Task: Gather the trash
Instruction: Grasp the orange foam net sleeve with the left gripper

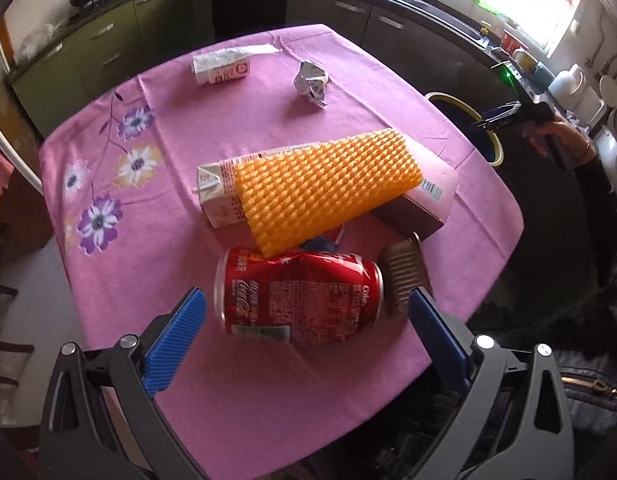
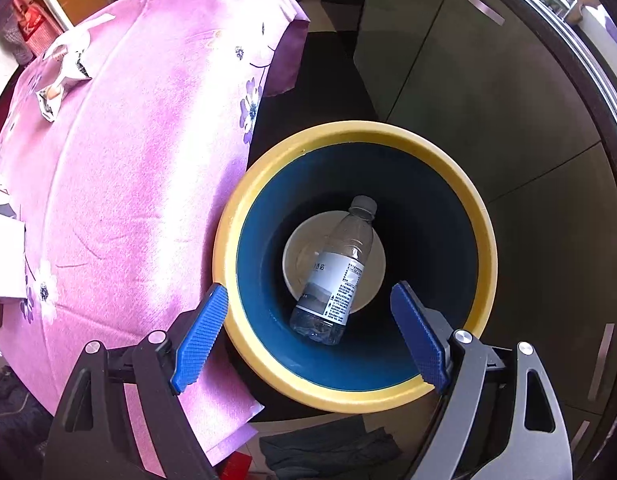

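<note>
My left gripper [image 1: 306, 304] is open, its blue pads on either side of a dented red Coca-Cola can [image 1: 298, 300] lying on the pink tablecloth [image 1: 148, 240]. Behind the can lie an orange foam net [image 1: 324, 188], a milk carton [image 1: 218, 196], a long box [image 1: 428, 200] and a brown ridged wrapper [image 1: 402, 276]. Farther back lie a small carton [image 1: 222, 68] and a crumpled wrapper [image 1: 311, 82]. My right gripper [image 2: 310, 324] is open and empty above the yellow-rimmed blue bin [image 2: 460, 184], where a clear plastic bottle [image 2: 336, 268] lies at the bottom.
The bin [image 1: 484, 136] stands on the floor off the table's right edge, with my right gripper [image 1: 496, 116] over it in the left wrist view. Dark kitchen cabinets [image 1: 348, 12] run along the back and right. A crumpled wrapper [image 2: 64, 68] lies on the table [image 2: 128, 160].
</note>
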A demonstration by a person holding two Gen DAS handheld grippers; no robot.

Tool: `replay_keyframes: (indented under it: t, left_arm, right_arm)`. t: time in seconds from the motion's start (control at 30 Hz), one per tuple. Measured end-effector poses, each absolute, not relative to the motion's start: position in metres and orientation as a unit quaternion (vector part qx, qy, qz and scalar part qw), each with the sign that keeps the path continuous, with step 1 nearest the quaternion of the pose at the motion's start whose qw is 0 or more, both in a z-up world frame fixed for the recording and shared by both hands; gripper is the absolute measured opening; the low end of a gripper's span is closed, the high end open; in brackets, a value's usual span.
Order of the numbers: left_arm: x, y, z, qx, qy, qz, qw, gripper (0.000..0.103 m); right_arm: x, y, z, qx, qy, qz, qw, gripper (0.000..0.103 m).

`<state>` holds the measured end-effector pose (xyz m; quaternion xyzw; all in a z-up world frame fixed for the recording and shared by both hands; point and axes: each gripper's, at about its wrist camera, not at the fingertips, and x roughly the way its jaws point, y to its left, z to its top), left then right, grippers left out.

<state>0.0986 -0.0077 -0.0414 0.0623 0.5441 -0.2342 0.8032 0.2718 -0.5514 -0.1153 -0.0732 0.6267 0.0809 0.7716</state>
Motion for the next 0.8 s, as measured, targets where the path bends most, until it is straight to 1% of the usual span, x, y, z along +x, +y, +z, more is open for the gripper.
replay_keyframes:
  t: [0.07, 0.1, 0.23, 0.3, 0.43, 0.47, 0.53, 0.57, 0.6, 0.63, 0.67, 0.73, 0.77, 0.8]
  left_arm:
    - [0.103, -0.004, -0.041, 0.027, 0.566, -0.232, 0.790, 0.096]
    - [0.106, -0.005, -0.039, 0.026, 0.569, -0.225, 0.791, 0.096]
    - [0.123, -0.022, -0.025, 0.077, 0.540, -0.227, 0.807, 0.096]
    - [0.128, -0.039, -0.020, 0.136, 0.511, -0.271, 0.804, 0.096]
    - [0.130, -0.077, -0.025, 0.298, 0.448, -0.349, 0.767, 0.096]
    - [0.133, -0.085, -0.028, 0.324, 0.439, -0.370, 0.752, 0.096]
    - [0.143, -0.095, -0.039, 0.350, 0.444, -0.398, 0.722, 0.095]
    - [0.149, -0.100, -0.046, 0.356, 0.454, -0.411, 0.705, 0.091]
    - [0.154, -0.104, -0.053, 0.361, 0.465, -0.423, 0.689, 0.081]
    - [0.158, -0.107, -0.058, 0.365, 0.474, -0.431, 0.675, 0.076]
    - [0.161, -0.110, -0.064, 0.374, 0.478, -0.435, 0.665, 0.072]
    - [0.165, -0.115, -0.071, 0.389, 0.479, -0.432, 0.658, 0.071]
    - [0.167, -0.115, -0.072, 0.390, 0.481, -0.432, 0.656, 0.068]
    - [0.169, -0.115, -0.073, 0.388, 0.483, -0.433, 0.654, 0.061]
  right_arm:
    - [0.273, -0.549, -0.113, -0.074, 0.626, 0.084, 0.772, 0.083]
    - [0.275, -0.549, -0.113, -0.075, 0.626, 0.084, 0.772, 0.083]
    - [0.280, -0.544, -0.108, -0.080, 0.622, 0.086, 0.774, 0.083]
    - [0.279, -0.541, -0.103, -0.081, 0.620, 0.091, 0.775, 0.083]
    - [0.277, -0.537, -0.100, -0.085, 0.620, 0.095, 0.774, 0.083]
    - [0.276, -0.537, -0.101, -0.086, 0.621, 0.096, 0.773, 0.083]
    - [0.275, -0.536, -0.099, -0.085, 0.621, 0.097, 0.773, 0.083]
    - [0.274, -0.536, -0.099, -0.083, 0.622, 0.098, 0.773, 0.083]
    - [0.273, -0.536, -0.099, -0.081, 0.622, 0.098, 0.772, 0.083]
    - [0.271, -0.536, -0.100, -0.081, 0.623, 0.098, 0.772, 0.083]
    - [0.270, -0.537, -0.102, -0.081, 0.624, 0.098, 0.771, 0.083]
    - [0.269, -0.538, -0.103, -0.080, 0.626, 0.097, 0.770, 0.083]
    - [0.268, -0.538, -0.104, -0.080, 0.626, 0.097, 0.769, 0.083]
    - [0.268, -0.539, -0.104, -0.079, 0.626, 0.097, 0.769, 0.083]
